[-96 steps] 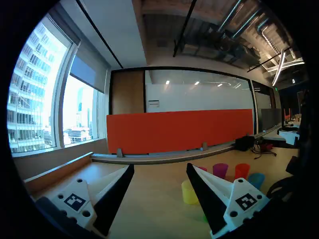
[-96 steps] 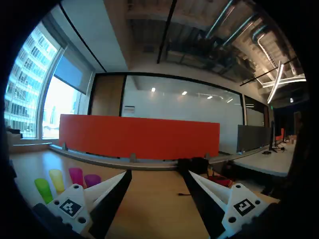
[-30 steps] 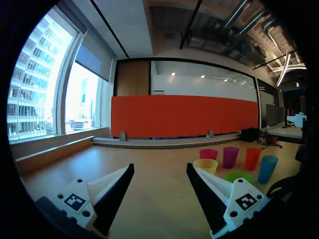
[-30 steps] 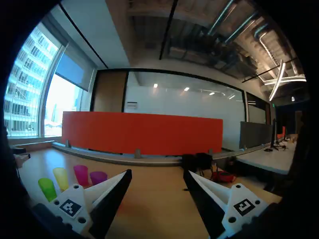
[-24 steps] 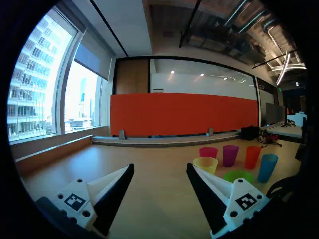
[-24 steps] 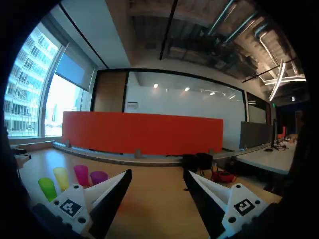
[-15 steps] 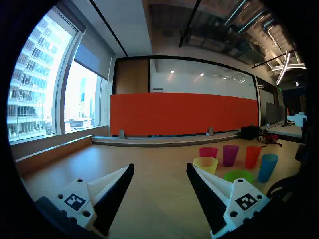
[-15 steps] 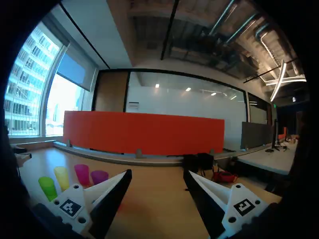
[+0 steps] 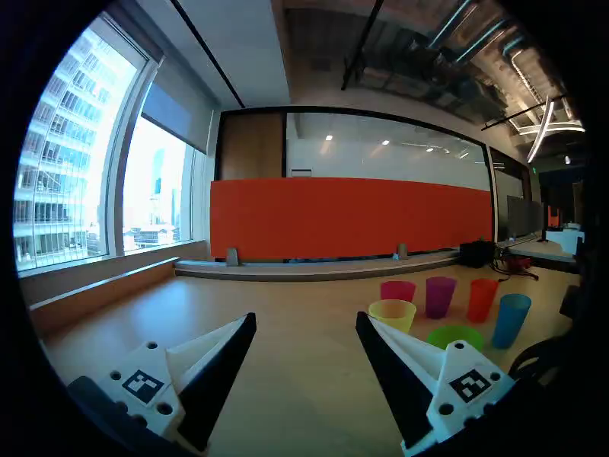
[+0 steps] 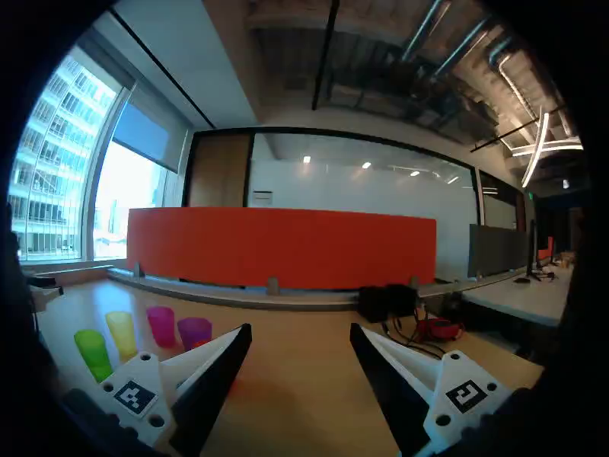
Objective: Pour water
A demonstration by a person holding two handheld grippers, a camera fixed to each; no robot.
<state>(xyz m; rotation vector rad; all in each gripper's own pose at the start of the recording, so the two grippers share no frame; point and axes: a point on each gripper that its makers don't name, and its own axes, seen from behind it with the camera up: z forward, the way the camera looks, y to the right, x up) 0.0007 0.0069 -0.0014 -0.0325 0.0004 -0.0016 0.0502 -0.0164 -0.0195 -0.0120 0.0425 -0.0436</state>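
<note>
1. On the wooden tabletop (image 9: 190, 305), ahead and to the right of the left hand-held gripper (image 9: 304, 320), stands a cluster of coloured plastic cups. The yellow cup (image 9: 392, 314) is nearest. The pink cup (image 9: 398, 290), purple cup (image 9: 440, 295) and orange cup (image 9: 483, 298) form a row behind it. The blue cup (image 9: 511, 320) is at the far right, with the green cup (image 9: 454, 336) just beside it.
2. The left hand-held gripper has its fingers spread apart with nothing between them. The right hand-held gripper (image 10: 299, 329) is likewise spread and empty, and the cups lie off to its left, well short of its fingers.
3. The cups look thin-walled, smooth and tapered, so they are probably light and a little springy. A hard squeeze would likely buckle the wall, and a weak one could let the slick taper slide through. Whether any cup holds water cannot be seen; a filled one would be heavier and prone to slosh.
4. The best hold seems to be across the mid-wall, below the rim, with the fingers on opposite sides. The cups stand close together, so the outer yellow or blue cup offers the freest approach.
</note>
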